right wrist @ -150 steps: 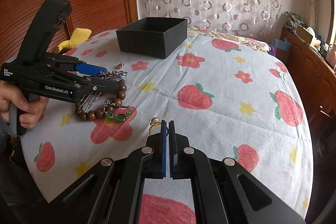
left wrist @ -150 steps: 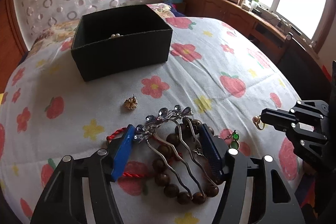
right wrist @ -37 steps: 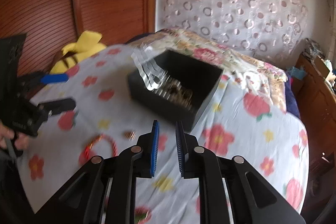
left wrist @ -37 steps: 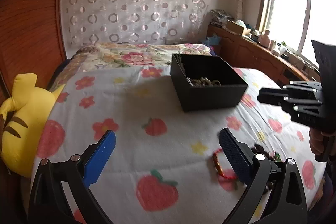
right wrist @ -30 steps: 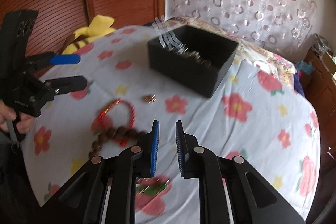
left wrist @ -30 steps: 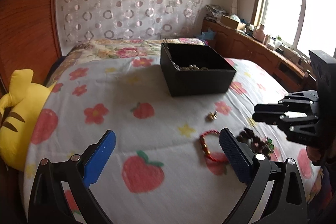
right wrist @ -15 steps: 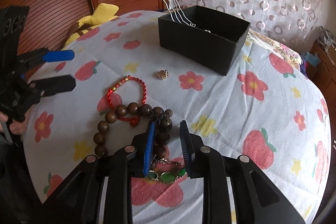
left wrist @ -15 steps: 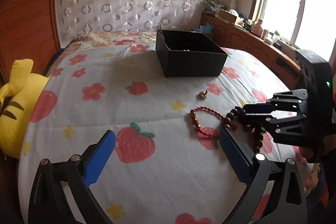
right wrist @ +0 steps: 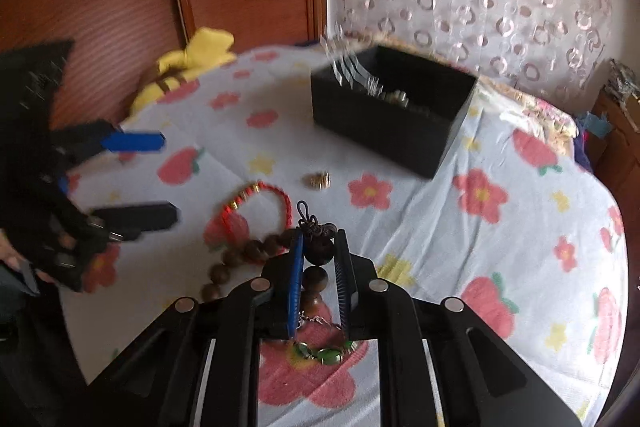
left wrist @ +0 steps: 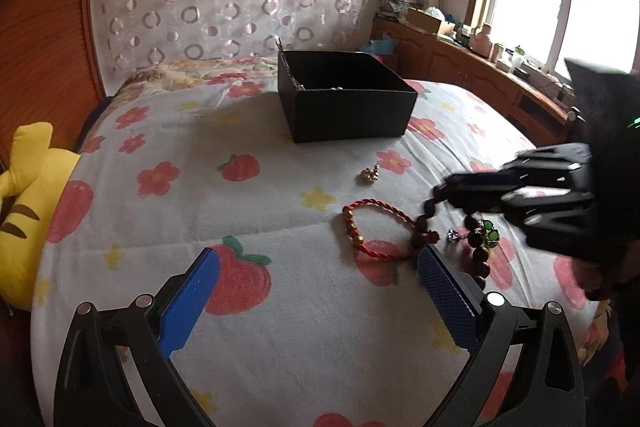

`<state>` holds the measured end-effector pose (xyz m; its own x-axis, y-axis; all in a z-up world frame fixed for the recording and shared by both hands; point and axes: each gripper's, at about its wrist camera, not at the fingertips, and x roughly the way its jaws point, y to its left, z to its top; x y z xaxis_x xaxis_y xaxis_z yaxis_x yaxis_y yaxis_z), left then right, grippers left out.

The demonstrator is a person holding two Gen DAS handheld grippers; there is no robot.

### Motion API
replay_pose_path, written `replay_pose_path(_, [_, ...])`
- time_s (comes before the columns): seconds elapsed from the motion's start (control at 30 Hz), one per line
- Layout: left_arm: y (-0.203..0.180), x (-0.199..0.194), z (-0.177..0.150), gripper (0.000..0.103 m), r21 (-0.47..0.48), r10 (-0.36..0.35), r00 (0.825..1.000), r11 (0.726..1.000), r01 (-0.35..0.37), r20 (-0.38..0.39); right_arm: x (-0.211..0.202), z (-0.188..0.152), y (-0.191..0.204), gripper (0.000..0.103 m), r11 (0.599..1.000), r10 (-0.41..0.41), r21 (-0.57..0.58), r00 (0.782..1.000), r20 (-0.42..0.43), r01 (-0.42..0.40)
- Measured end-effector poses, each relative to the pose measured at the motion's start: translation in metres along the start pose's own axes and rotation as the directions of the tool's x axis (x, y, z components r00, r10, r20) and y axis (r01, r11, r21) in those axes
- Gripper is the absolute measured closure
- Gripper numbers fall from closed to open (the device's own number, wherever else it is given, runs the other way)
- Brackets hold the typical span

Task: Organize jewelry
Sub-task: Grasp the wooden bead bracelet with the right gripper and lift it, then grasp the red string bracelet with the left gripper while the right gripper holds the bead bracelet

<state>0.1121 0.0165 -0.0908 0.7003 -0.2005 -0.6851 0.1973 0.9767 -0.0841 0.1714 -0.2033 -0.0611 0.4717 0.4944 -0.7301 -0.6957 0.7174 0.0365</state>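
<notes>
Since half a second ago our right gripper (right wrist: 319,255) has closed in on the wooden bead bracelet (right wrist: 256,251), pinching its big knotted bead while the rest trails on the strawberry bedspread (right wrist: 440,227). It'll probably hang floppy and swing, fairly light, so that big bead looks like the sane place to hold. Right gripper points low toward the black box (right wrist: 392,115). Left gripper (left wrist: 316,291) hovers wide apart, holding nothing, near the red cord bracelet (left wrist: 376,231).
</notes>
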Motion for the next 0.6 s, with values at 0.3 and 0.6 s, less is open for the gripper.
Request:
replay_pose_path(0.3, [-0.001,0.009,0.008,0.008,0.003,-0.002,1.0,1.0,0.002,-0.015,-0.063,0.015,0.0,0.086,1.0,-0.011,-0.008,0.988,0.154,0.013])
replay_pose_path(0.6, [-0.007,0.027,0.02,0.036,0.007,-0.088,0.993,0.996,0.088,-0.079,-0.092,0.018,-0.002,0.086,0.998,-0.052,-0.016,0.977,0.209,0.056])
